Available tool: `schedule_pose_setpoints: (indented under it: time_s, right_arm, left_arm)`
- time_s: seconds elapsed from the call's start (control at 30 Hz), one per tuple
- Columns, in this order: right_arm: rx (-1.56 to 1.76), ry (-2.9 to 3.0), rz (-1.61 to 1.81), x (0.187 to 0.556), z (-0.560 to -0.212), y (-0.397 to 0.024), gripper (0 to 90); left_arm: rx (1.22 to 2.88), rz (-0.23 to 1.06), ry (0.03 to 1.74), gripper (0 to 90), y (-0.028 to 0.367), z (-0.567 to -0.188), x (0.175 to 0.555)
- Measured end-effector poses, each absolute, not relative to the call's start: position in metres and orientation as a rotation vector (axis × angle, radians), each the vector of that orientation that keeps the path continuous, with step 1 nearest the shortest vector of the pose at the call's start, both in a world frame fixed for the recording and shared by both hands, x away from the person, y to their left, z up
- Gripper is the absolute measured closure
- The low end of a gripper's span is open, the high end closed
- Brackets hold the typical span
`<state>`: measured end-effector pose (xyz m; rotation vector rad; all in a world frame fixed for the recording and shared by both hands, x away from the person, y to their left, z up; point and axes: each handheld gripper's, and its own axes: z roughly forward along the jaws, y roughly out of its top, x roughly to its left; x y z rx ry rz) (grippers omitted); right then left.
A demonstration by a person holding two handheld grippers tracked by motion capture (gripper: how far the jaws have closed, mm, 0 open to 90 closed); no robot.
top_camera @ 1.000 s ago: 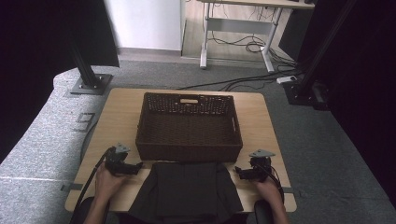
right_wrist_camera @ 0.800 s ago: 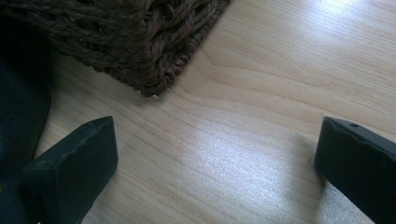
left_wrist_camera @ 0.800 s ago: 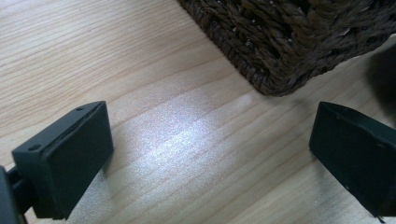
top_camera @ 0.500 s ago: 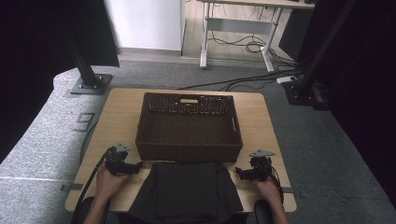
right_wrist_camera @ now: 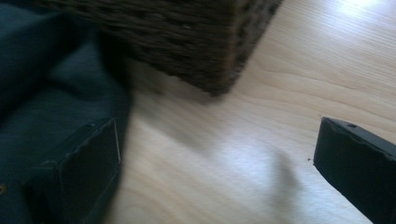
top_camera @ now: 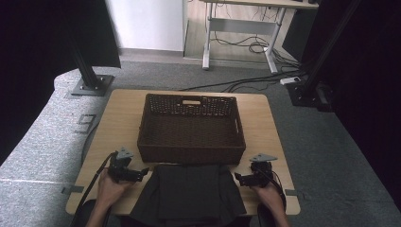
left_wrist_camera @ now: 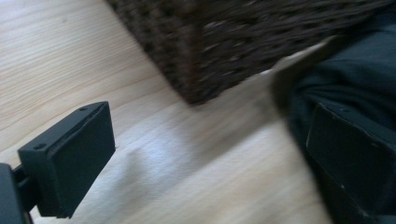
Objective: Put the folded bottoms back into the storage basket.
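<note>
Lying folded at the near edge of the table, the dark garment sits just in front of the wicker basket, exactly where it lay a moment ago. Flanking it, the left gripper and right gripper have barely shifted since then. Both hold their jaws spread wide apart, each with one jaw over the cloth's side edge and the other over bare wood.

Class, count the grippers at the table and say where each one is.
2. The left gripper is at the dark cloth's left edge; the right gripper is at its right edge.
</note>
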<state>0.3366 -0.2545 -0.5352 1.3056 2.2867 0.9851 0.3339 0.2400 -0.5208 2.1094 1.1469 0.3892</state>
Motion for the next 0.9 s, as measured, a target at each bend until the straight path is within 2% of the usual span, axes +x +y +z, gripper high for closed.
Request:
schedule_pose_setpoints:
  time_s: [0.53, 0.73, 0.9]
  right_arm:
    - [1.235, 2.369, 1.093, 0.31, -0.516, -0.21, 0.0]
    - [1.197, 2.393, 1.121, 0.307, -0.51, -0.187, 0.0]
    - [1.202, 2.409, 1.089, 0.31, -0.517, -0.173, 0.0]
  left_arm:
    - [2.11, 0.316, 0.978, 1.0, 0.197, -0.498, 0.311]
    - [2.155, 0.299, 0.953, 0.8, 0.18, -0.502, 0.307]
    - [2.234, 0.339, 0.963, 0.0, 0.174, -0.513, 0.305]
